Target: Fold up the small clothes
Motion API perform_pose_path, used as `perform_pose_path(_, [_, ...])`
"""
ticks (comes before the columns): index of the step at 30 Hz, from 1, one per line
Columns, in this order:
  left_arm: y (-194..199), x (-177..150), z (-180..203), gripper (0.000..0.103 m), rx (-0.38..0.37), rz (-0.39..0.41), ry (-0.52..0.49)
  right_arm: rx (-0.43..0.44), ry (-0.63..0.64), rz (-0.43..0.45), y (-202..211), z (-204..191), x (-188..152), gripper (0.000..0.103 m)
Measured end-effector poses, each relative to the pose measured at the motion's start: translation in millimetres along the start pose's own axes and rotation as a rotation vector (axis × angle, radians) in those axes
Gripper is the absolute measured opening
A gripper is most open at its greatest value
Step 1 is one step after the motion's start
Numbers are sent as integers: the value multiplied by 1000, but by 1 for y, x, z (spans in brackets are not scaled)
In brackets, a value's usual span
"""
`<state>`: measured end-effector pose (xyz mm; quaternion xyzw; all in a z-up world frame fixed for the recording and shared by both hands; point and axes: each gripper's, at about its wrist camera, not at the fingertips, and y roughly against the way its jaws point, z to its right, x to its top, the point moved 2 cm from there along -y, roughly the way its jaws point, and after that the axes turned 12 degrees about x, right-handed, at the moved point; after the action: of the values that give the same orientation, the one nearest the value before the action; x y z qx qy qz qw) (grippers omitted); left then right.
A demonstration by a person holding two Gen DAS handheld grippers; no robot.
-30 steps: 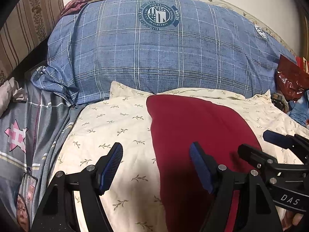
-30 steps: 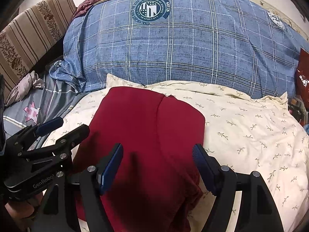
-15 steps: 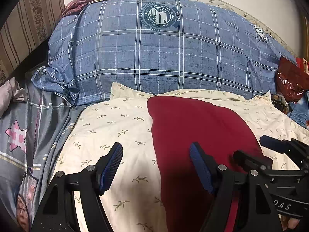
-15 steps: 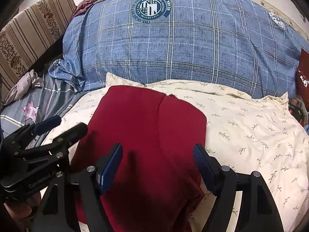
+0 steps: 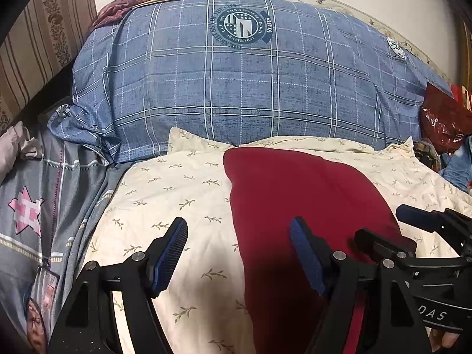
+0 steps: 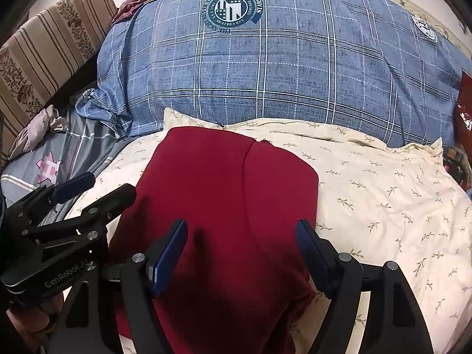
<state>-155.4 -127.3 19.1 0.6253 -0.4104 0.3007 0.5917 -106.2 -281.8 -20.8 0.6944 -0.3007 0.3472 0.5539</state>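
Hovering low over the bed, the left gripper (image 5: pixel 239 253) has its two blue-padded fingers spread wide and holds nothing; under it the edge of the red garment (image 5: pixel 298 206) meets the cream leaf-print cover (image 5: pixel 177 188). The right gripper (image 6: pixel 242 253) is also wide apart and empty, and it hangs directly above the near part of the garment. Each gripper shows in the other's view: the right one (image 5: pixel 386 227) sits just beside the left on its right side, and the left one (image 6: pixel 97 187) sits at the left edge of the right wrist view.

The red garment lies flat on the cream cover, folded into a long shape, with one layer lapped over another along a curved line (image 6: pixel 244 162). Its near end looks bunched, but the fingers partly hide it.

Behind the cover a big blue checked quilt (image 6: pixel 265 67) with a round crest rises like a wall. To the left lies a grey sheet with a pink star (image 5: pixel 26 209), farther back a striped cushion (image 6: pixel 44 47), and a dark red cloth (image 5: pixel 132 0) rests on top of the quilt.
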Motion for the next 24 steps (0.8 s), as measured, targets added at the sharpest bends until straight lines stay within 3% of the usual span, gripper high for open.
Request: perform_pose_path(24, [-5,0,0,72,9,-17,21,-17,2,-1,2,3,8,78])
